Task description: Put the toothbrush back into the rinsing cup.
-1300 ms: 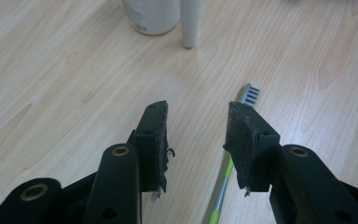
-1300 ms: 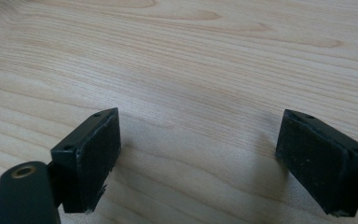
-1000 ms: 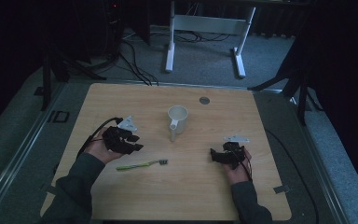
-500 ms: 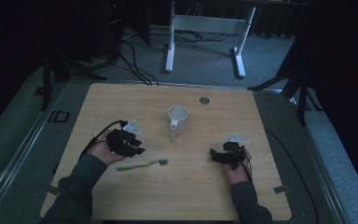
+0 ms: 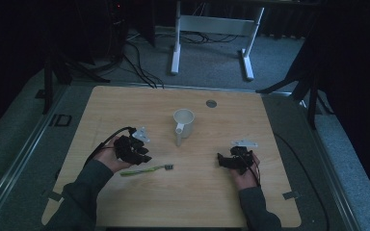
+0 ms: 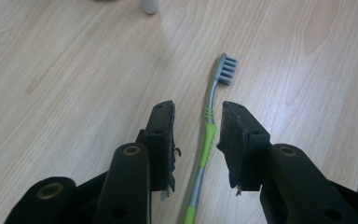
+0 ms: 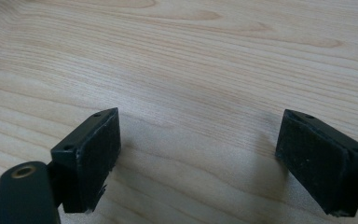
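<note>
Lying near toothbrush [image 5: 147, 169], white mug [image 5: 183, 122] probably stands upright.

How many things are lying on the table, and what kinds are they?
Toothbrush: 1
Mug: 1
Round grey disc: 1
Total: 3

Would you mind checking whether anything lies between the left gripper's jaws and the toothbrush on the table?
Nothing visible does. The left gripper straddles the toothbrush handle, with a bare gap on each side; its jaws have just been closing and do not yet press it.
</note>
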Demonstrator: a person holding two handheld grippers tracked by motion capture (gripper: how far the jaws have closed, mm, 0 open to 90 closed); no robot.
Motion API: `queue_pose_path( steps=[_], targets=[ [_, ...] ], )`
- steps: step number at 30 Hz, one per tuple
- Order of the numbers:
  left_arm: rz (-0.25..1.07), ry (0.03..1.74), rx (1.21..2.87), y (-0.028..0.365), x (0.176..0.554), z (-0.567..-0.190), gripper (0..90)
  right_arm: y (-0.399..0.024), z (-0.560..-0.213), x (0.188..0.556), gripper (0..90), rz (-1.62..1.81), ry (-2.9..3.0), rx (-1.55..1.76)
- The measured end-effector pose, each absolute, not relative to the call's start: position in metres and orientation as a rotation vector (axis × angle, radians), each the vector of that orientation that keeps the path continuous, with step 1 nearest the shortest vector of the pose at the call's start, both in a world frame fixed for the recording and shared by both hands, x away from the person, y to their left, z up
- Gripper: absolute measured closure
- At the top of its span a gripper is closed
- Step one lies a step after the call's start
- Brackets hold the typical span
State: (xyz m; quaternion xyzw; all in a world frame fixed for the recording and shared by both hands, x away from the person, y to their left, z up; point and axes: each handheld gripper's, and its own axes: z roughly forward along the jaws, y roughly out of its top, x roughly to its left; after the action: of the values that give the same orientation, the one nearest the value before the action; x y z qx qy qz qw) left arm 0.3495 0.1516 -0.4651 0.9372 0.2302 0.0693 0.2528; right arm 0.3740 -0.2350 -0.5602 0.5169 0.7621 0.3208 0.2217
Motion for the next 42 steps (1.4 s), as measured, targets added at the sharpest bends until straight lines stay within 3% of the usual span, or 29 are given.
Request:
queue_pose_path(
  steps=[42],
  targets=[
    [0.175, 0.568, 2.797, 0.127, 0.351, -0.492, 69.3, -0.235, -0.560, 0.374, 13.5, 0.887, 2.106, 1.429]
  ],
)
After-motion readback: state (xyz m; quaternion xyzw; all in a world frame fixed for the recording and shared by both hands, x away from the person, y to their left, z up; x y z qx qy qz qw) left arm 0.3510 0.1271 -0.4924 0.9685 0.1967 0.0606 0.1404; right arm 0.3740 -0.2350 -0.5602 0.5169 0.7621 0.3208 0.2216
